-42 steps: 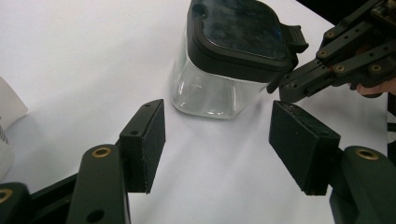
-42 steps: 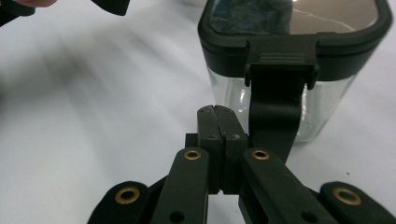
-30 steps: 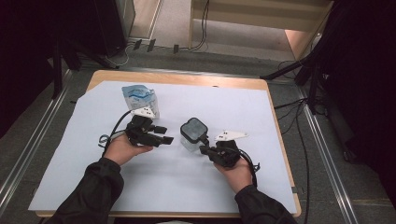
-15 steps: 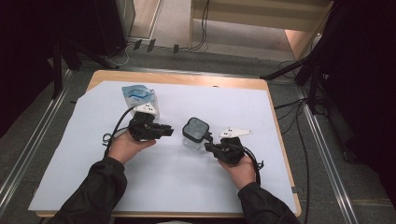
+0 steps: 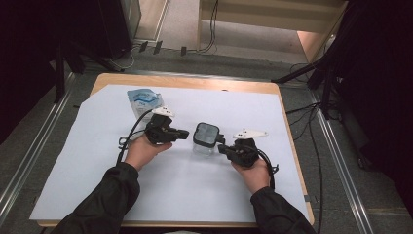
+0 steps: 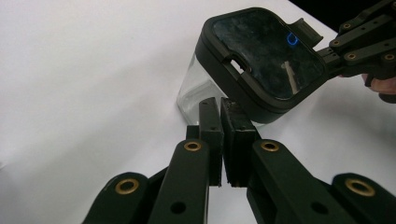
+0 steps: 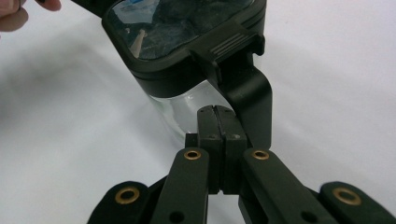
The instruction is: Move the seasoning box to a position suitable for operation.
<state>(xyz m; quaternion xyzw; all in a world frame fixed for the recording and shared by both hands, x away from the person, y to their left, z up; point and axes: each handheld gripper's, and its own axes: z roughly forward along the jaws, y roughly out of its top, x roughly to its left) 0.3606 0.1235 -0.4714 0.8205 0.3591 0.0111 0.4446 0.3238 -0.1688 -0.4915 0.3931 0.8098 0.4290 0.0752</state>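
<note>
Left gripper (image 5: pixel 181 133) jaws just closed, empty, pointing at lidded glass container (image 5: pixel 206 139) just beside; right gripper (image 5: pixel 223 146) shut, empty, touching opposite side.

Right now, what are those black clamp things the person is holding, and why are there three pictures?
They are hand-held grabbing tools, one in each hand, each with two black jaws. The big picture looks down from above the table. There you see the left gripper, the right gripper, and between them a small clear glass jar with a black latching lid. It stands on a white sheet covering the wooden table. A blue-and-white plastic pouch lies farther back. The other two pictures come from little cameras riding on each gripper, looking along its jaws at the jar. Both pairs of jaws are shut with nothing between them; the left pair has just been closing. The jar simply stands there.
</note>
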